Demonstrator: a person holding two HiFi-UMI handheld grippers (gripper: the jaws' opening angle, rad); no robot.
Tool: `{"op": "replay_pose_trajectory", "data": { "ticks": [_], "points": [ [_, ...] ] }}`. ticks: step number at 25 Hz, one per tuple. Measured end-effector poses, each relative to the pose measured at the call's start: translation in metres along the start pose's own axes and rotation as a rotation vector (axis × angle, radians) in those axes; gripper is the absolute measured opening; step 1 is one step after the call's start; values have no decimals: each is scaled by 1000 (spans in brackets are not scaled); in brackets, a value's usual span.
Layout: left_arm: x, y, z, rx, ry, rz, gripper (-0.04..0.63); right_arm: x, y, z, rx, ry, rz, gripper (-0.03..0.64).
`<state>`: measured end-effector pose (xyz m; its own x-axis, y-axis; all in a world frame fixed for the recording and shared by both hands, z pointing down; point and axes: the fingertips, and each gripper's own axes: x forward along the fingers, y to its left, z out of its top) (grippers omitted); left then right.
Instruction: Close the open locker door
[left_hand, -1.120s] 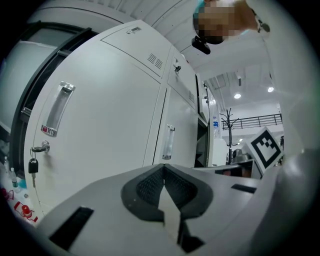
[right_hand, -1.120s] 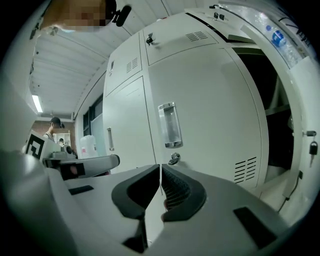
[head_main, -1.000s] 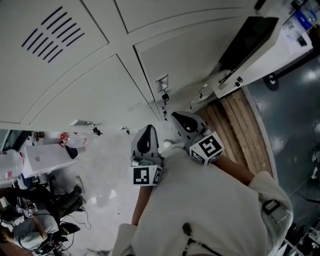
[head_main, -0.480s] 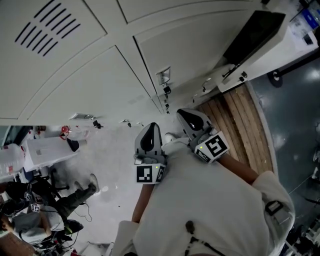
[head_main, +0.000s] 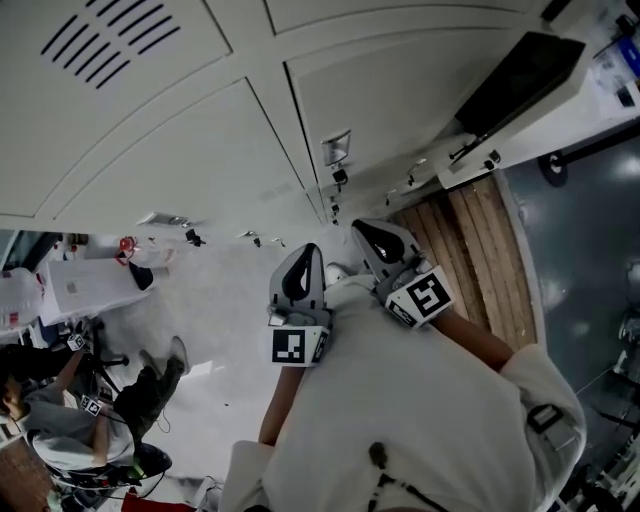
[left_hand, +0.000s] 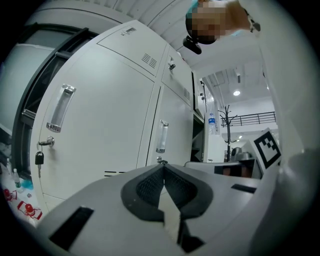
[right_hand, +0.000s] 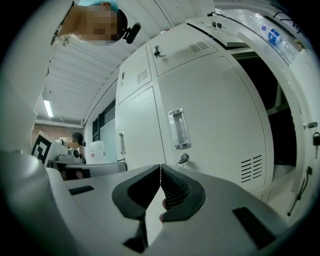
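A row of white lockers (head_main: 200, 150) fills the top of the head view. At the upper right one locker stands open, showing its dark inside (head_main: 520, 75) and its white door (head_main: 560, 120) swung out. The right gripper view shows that dark opening (right_hand: 274, 100) at the right, beside a shut door with a clear handle (right_hand: 179, 129). My left gripper (head_main: 305, 252) and right gripper (head_main: 362, 230) are held side by side close to my body, short of the lockers. Both are shut with nothing between the pads, as the left gripper (left_hand: 162, 166) and right gripper (right_hand: 160, 167) show in their own views.
Wooden planks (head_main: 470, 260) cover the floor below the open locker. People sit at the lower left (head_main: 60, 420) near a white container (head_main: 80, 285). A water bottle (right_hand: 275, 37) lies on top of the lockers. Keys hang from the door locks (left_hand: 38, 157).
Both grippers have hardly moved and stay close to my body. The head view has shifted a little, and the person at the lower left has moved.
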<state>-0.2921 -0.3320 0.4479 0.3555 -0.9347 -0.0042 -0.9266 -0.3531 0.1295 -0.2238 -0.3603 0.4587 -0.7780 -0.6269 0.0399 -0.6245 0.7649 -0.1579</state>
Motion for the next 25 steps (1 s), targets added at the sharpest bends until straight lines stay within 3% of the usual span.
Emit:
{"op": "replay_pose_trajectory", "data": {
  "ticks": [25],
  "points": [
    [5,-1,-10,-26,29,-10,8,4,-2,-8,-3,28,25,29]
  ]
}}
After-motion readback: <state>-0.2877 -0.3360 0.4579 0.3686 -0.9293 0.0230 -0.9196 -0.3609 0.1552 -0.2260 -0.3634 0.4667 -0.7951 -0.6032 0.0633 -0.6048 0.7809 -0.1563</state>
